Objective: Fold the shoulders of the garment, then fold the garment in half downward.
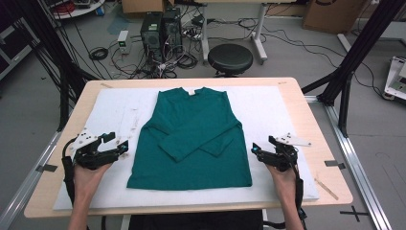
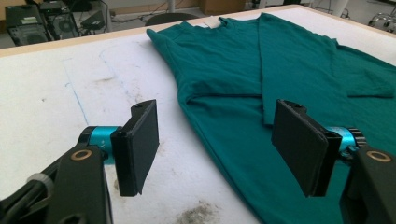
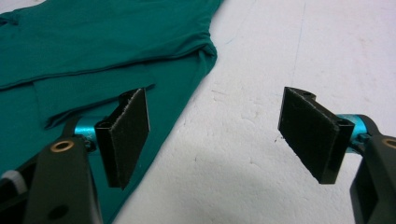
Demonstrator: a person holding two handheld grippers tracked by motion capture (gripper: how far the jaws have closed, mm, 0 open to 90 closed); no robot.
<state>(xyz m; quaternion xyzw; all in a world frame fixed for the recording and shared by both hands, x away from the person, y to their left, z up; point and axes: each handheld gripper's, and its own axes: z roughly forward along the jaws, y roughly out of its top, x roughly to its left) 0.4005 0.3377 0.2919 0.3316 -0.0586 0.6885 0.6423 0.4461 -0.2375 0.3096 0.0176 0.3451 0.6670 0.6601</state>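
High view: green long-sleeved shirt (image 1: 191, 139) laid flat on the white mat (image 1: 268, 103) covering the tabletop (image 1: 330, 177), collar at the far side, hem at the near side, both sleeves folded across the chest. Left hand-held gripper (image 1: 117, 143) just left of the shirt's near left edge, right hand-held gripper (image 1: 256, 148) just right of its near right edge; both released, nothing between the jaws

Left gripper view: jaws wide apart above the mat, the shirt's side edge running between them, the right jaw over cloth, the left over bare mat. Risk: closing at this height would likely catch air or a single thin layer, so the edge could slip out on lifting

Right gripper view: jaws parted, the left one over the shirt's edge, the right one over bare mat; whether either touches the surface cannot be told. Risk: a bite too close to the edge may give way

Both sides: uneven lifting would probably drag the shirt sideways, shake the crossed sleeves loose and skew any fold; pressing low could snag the mat
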